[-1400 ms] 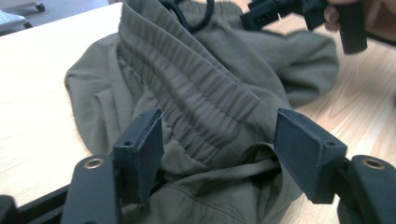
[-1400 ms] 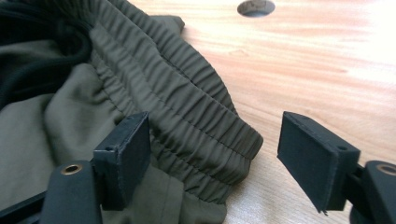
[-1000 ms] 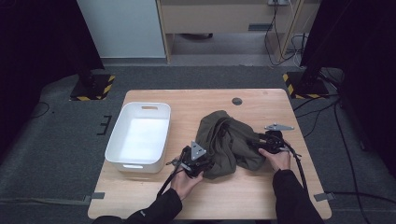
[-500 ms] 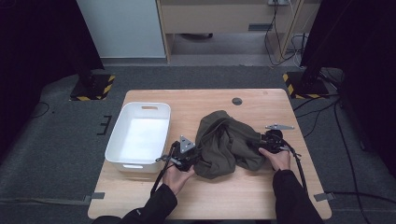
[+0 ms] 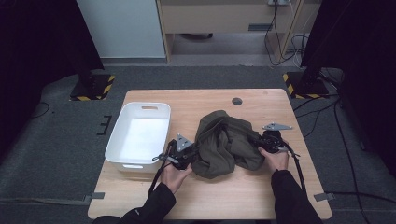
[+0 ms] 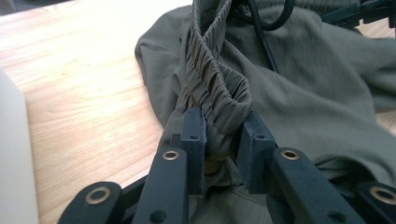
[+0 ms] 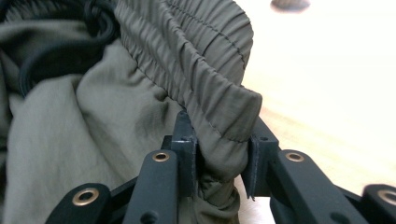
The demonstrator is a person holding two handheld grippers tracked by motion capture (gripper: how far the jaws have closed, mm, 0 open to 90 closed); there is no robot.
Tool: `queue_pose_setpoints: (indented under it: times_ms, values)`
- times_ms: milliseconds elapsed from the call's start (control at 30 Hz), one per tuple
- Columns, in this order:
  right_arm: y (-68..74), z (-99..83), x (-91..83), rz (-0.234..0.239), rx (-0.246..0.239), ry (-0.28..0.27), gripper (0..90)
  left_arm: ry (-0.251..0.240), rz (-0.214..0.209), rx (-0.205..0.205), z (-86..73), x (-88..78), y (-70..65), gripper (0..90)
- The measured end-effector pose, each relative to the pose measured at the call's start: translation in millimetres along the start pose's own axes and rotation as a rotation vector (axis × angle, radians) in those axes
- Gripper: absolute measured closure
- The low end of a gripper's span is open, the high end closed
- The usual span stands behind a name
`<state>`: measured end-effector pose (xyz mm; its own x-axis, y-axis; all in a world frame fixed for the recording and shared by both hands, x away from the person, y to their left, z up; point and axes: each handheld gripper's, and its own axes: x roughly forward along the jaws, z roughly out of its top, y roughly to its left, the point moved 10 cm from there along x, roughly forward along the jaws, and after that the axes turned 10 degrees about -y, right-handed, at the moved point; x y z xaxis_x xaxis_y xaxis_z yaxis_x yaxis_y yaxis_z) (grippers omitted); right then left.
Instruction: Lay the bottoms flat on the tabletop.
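Observation:
An olive-green garment (image 5: pixel 224 144) with an elastic waistband lies crumpled on the wooden table (image 5: pixel 210 200). My left gripper (image 5: pixel 189 151) is at its left edge. Its jaws have just been closing, and in the left gripper view the left gripper (image 6: pixel 222 135) is shut on a bunched fold of the waistband (image 6: pixel 210 70). My right gripper (image 5: pixel 259 140) is at the garment's right edge. Its jaws have also just closed, and in the right gripper view the right gripper (image 7: pixel 219 140) pinches the waistband (image 7: pixel 205 60). A black drawstring (image 7: pixel 60 60) loops over the cloth.
A white bin (image 5: pixel 121 135) stands on the table's left part, close to my left hand. A dark round grommet (image 5: pixel 237 101) sits in the tabletop behind the garment. Cables trail from both grippers toward the front edge. Dark floor surrounds the table.
My left gripper has shifted a little left and away from the front edge, toward the bin, drawing the garment's left edge with it. The right hand has stayed in place.

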<state>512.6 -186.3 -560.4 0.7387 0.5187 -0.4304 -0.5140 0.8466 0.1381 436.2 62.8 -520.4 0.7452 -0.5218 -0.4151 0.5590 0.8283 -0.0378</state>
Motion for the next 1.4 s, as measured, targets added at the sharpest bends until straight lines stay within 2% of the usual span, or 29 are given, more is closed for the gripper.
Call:
queue_pose_setpoints:
  times_ms: [133, 367, 567, 600, 667, 700, 767, 833, 933, 967, 1000, 1067, 1167, 1233, 1300, 1400]
  values:
    - [-0.8, 20.1, -18.8, -0.018, -0.043, -0.071, 70.7, -0.059, -0.001, -0.029, 18.3, -13.5, 4.8, 75.7]
    - [3.8, 50.2, -47.5, -0.021, -0.075, -0.168, 72.2, -0.157, 0.003, -0.070, 51.9, -38.8, 16.2, 77.9]
    - [13.3, 88.2, -72.1, -0.022, -0.118, -0.281, 72.7, -0.251, 0.007, -0.071, 91.2, -58.6, 25.7, 78.7]
    - [15.3, 94.3, -74.4, -0.019, -0.121, -0.293, 72.8, -0.260, 0.011, -0.068, 95.7, -58.9, 26.8, 78.8]
    - [17.7, 106.3, -75.6, -0.030, -0.135, -0.314, 72.6, -0.270, 0.044, -0.051, 108.7, -54.0, 34.6, 78.8]
    - [18.1, 111.6, -73.4, -0.035, -0.133, -0.319, 72.5, -0.270, 0.061, -0.055, 114.4, -49.0, 39.6, 78.9]
    - [15.6, 118.6, -65.8, -0.060, -0.142, -0.306, 72.3, -0.256, 0.092, -0.070, 124.1, -35.2, 51.2, 78.9]
    - [6.7, 125.3, -49.4, -0.104, -0.127, -0.282, 72.0, -0.242, 0.120, -0.112, 130.5, -16.4, 63.7, 78.9]
    - [-11.7, 128.3, -24.3, -0.203, -0.089, -0.257, 66.1, -0.213, 0.181, -0.156, 130.0, 17.1, 83.2, 77.1]
    - [-17.7, 127.9, -16.3, -0.245, -0.087, -0.254, 59.8, -0.217, 0.209, -0.170, 127.9, 26.9, 89.6, 72.2]
    - [-22.9, 125.3, -9.1, -0.281, -0.094, -0.234, 53.7, -0.229, 0.235, -0.178, 125.8, 33.9, 94.8, 62.6]
    - [-28.8, 119.6, -0.8, -0.317, -0.101, -0.202, 48.5, -0.237, 0.257, -0.162, 122.5, 39.0, 98.9, 49.7]
    - [-29.5, 119.2, -3.7, -0.319, -0.107, -0.232, 44.7, -0.272, 0.257, -0.125, 124.2, 32.1, 96.4, 42.6]
    - [-27.2, 119.6, -10.0, -0.298, -0.099, -0.243, 43.1, -0.285, 0.230, -0.120, 125.6, 23.6, 90.2, 42.5]
    - [-24.3, 118.0, -17.7, -0.283, -0.111, -0.239, 41.3, -0.284, 0.194, -0.099, 124.8, 14.3, 80.6, 43.5]
    - [-15.9, 111.5, -27.0, -0.230, -0.108, -0.227, 39.0, -0.265, 0.149, -0.044, 117.7, 2.0, 65.9, 46.4]
